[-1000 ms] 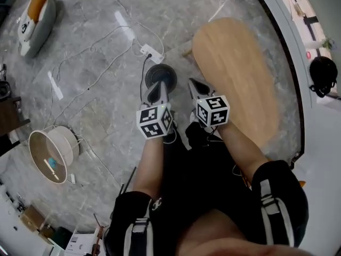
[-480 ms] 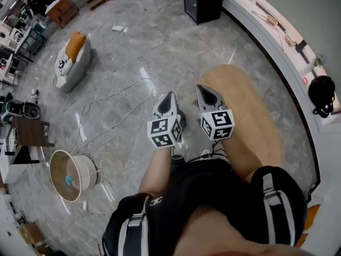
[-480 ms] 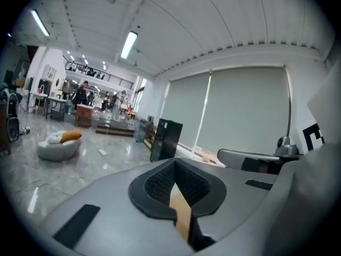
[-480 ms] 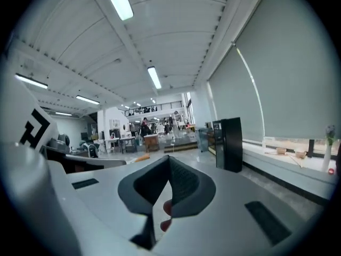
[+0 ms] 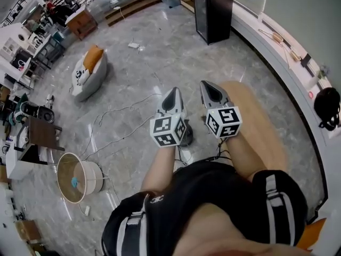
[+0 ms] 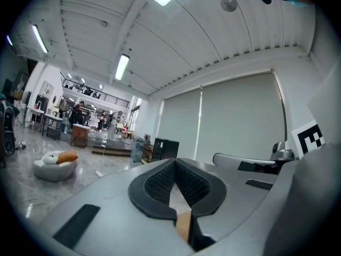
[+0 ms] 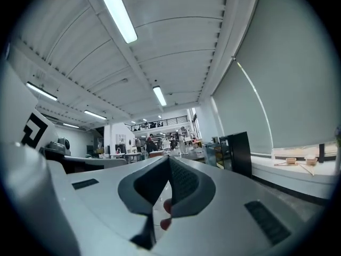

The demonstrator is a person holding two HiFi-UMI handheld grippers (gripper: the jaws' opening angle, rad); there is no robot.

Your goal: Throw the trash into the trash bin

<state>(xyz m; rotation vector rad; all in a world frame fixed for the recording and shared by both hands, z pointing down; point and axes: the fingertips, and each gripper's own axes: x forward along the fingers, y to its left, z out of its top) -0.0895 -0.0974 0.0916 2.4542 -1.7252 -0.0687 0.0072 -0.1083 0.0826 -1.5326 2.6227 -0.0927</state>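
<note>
The left gripper [image 5: 172, 96] and right gripper [image 5: 212, 91] hover mid-frame, fingers pressed together, empty. The trash bin [image 5: 59, 168] stands lower left, a small bluish scrap [image 5: 74, 183] inside: probably light, crushable, best pinched across its middle.

Grey marble floor [image 5: 176, 52], oval wooden table [image 5: 264, 121], black cabinet [image 5: 213, 9], ceiling strip lights [image 7: 118, 12]

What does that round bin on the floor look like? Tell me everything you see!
The bin is a round, cream-coloured tub with thin walls, a wide open mouth and no lid. It rests on the grey, marble-look floor at the lower left of the head view. One small blue thing lies inside; what it is can't be made out. Whether the bin stands straight or leans is hard to tell.
</note>
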